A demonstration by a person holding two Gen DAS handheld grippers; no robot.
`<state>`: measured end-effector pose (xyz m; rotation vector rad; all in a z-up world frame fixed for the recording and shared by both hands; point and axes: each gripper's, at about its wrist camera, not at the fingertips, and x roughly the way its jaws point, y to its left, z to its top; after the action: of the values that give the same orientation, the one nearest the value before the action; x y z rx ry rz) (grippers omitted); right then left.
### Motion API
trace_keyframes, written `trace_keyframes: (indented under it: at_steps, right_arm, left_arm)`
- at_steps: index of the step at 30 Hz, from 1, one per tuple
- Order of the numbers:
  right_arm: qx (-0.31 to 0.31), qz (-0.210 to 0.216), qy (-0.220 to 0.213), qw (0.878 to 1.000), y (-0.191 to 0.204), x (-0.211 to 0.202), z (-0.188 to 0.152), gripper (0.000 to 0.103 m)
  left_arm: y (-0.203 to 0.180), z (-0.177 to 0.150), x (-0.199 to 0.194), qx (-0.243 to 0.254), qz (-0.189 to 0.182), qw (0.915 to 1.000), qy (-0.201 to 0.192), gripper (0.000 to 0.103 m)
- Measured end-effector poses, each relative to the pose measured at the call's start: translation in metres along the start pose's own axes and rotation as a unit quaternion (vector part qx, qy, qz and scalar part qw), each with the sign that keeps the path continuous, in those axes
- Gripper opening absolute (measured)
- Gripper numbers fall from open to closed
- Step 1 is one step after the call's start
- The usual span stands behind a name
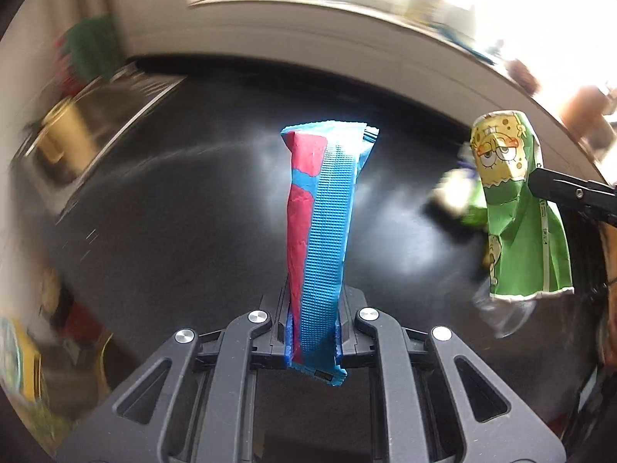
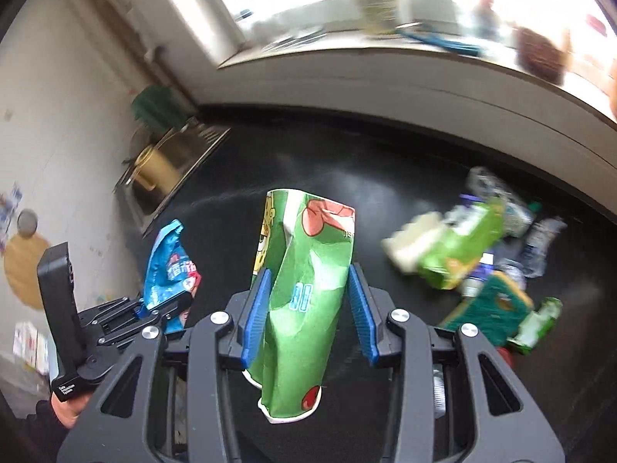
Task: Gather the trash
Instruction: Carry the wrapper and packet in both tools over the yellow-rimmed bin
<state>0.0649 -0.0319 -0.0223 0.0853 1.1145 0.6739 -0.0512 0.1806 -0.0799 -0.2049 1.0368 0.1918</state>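
My left gripper [image 1: 313, 305] is shut on a blue and red snack wrapper [image 1: 322, 212], held upright above the black counter [image 1: 185, 239]. It also shows at the left of the right wrist view [image 2: 166, 310], with the wrapper [image 2: 169, 262] in it. My right gripper [image 2: 308, 301] is shut on a crushed green cartoon paper cup [image 2: 304, 289], held off the counter. The same cup [image 1: 516, 208] hangs at the right of the left wrist view. A blurred pile of trash [image 2: 478, 262] lies on the counter to the right: green cartons, plastic bottles.
A steel sink [image 2: 181, 162] with a yellow pot sits at the counter's far left. A white wall ledge [image 2: 385, 77] runs along the back, with bottles and objects on the windowsill above. The counter [image 2: 347, 154] is dark and glossy.
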Motion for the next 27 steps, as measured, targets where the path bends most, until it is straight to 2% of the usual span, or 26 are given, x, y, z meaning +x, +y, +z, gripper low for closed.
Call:
trace_keyframes:
  at_steps: [3,4,7,9,11,13,17,22,27]
  right_arm:
    - [-0.090,0.059,0.049,0.993,0.099,0.052,-0.002,0.041]
    - [-0.107,0.070,0.058,0.990,0.118,0.062,-0.003,0.041]
    - [-0.187,0.119,0.109,0.969,0.214,0.110,-0.021,0.041]
    - [-0.226,0.139,0.134,0.955,0.257,0.133,-0.039,0.041]
    - [-0.271,0.152,0.162,0.937,0.306,0.164,-0.064,0.041]
    - [-0.296,0.157,0.185,0.924,0.338,0.189,-0.084,0.041]
    - [-0.341,0.145,0.222,0.902,0.385,0.255,-0.112,0.041]
    - [-0.380,0.120,0.247,0.883,0.423,0.322,-0.134,0.041]
    - [-0.412,0.103,0.254,0.869,0.445,0.359,-0.147,0.043]
  left_arm:
    - [0.078,-0.039,-0.010,-0.074,0.051,0.9959,0.008,0.014]
    - [0.100,-0.052,-0.013,-0.093,0.065,0.9935,0.011,0.014]
    - [0.174,-0.101,-0.020,-0.166,0.102,0.9804,0.029,0.014]
    - [0.223,-0.141,-0.022,-0.215,0.123,0.9678,0.045,0.014]
    - [0.258,-0.173,-0.020,-0.246,0.132,0.9588,0.055,0.014]
    - [0.285,-0.198,-0.012,-0.268,0.140,0.9511,0.064,0.014]
    - [0.328,-0.238,0.017,-0.311,0.128,0.9388,0.076,0.014]
    - [0.354,-0.263,0.051,-0.327,0.111,0.9348,0.081,0.014]
    - [0.367,-0.270,0.079,-0.338,0.102,0.9315,0.087,0.014]
